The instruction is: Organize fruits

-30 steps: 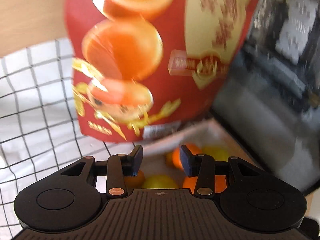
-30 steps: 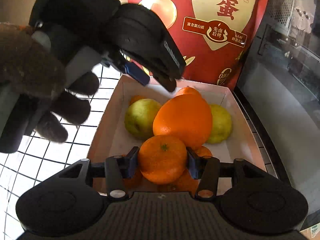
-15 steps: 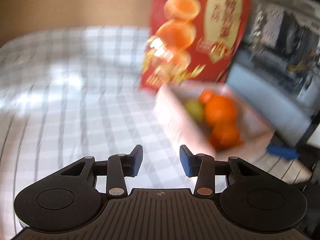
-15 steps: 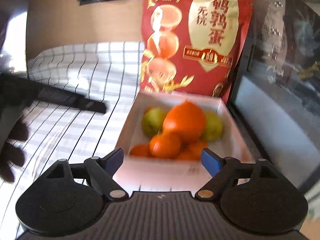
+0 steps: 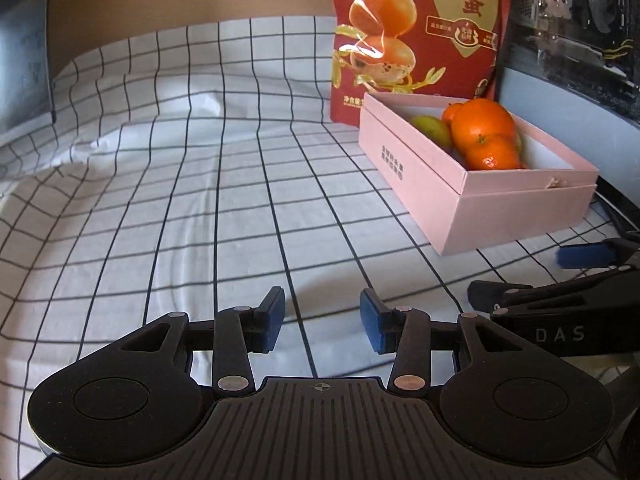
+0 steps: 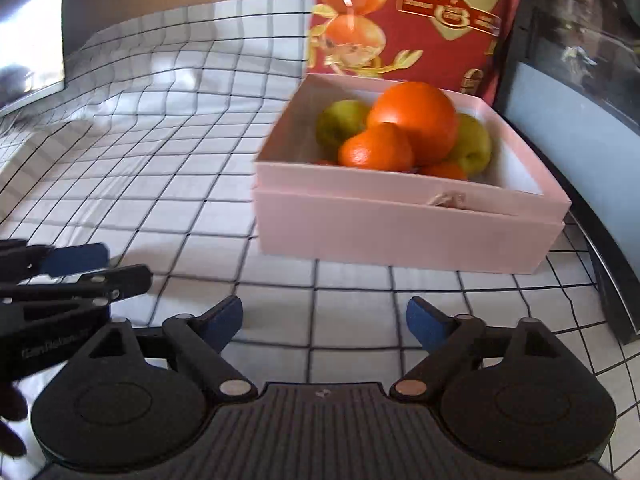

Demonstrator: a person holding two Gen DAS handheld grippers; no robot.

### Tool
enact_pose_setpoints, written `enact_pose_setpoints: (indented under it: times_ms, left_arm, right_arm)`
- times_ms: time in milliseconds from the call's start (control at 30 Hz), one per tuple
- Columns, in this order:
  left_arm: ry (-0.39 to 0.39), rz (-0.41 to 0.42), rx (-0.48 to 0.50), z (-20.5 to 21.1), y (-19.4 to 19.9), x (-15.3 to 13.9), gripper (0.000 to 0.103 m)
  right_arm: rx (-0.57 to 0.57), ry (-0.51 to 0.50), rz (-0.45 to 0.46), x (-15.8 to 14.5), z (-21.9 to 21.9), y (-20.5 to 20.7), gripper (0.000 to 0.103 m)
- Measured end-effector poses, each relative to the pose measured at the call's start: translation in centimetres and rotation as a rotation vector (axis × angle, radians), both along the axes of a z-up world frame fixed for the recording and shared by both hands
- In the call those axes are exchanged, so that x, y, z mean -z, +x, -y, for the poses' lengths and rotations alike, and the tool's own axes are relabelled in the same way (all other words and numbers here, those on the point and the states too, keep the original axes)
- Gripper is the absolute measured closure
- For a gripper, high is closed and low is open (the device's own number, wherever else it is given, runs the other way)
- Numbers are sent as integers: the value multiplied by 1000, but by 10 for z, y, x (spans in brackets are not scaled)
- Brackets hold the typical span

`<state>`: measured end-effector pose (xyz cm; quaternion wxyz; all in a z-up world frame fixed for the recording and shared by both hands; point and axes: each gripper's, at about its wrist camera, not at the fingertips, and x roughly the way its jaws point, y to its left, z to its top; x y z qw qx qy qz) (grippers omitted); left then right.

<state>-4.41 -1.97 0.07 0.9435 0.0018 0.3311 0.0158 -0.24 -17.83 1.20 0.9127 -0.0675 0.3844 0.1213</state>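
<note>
A pink box [image 5: 516, 208] [image 6: 400, 232] stands on the checked cloth and holds a pile of fruit: a large orange [image 5: 486, 122] [image 6: 416, 118], a small mandarin [image 5: 494, 154] [image 6: 374, 148] in front of it, and green fruits [image 5: 432, 128] [image 6: 340, 120]. My left gripper [image 5: 322, 320] is open and empty, low over the cloth, left of the box. My right gripper [image 6: 324, 320] is open and empty, just in front of the box. The right gripper also shows at the right edge of the left wrist view [image 5: 568, 280].
A red snack bag [image 5: 420, 32] [image 6: 404, 16] stands upright behind the box. A dark case [image 5: 580, 40] [image 6: 572, 92] lines the right side. A dark panel [image 5: 24, 40] stands at the far left. The white checked cloth [image 5: 200, 200] is wrinkled at the back left.
My right gripper has let go of the small mandarin into the box, opened, and pulled back. My left gripper has drawn back from above the box and to the left.
</note>
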Motion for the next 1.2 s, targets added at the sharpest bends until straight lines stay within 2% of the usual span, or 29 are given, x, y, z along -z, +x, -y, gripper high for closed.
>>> enact_pose_setpoints:
  times_ms: [67,133,433,1200]
  left_arm:
    - [6,18,-1,3,-2,0,55]
    - [6,25,0,4,-1,1,55]
    - [1,23,1,2,1,0,55]
    - [0,21,2,2,1,1,54]
  right_arm:
    - [23,5,-4,4,3,4,0]
    - [33,37,-3,6,8,6,0]
    - [49,45,69,11,7,6,0]
    - [54,53,63,10,7,7,0]
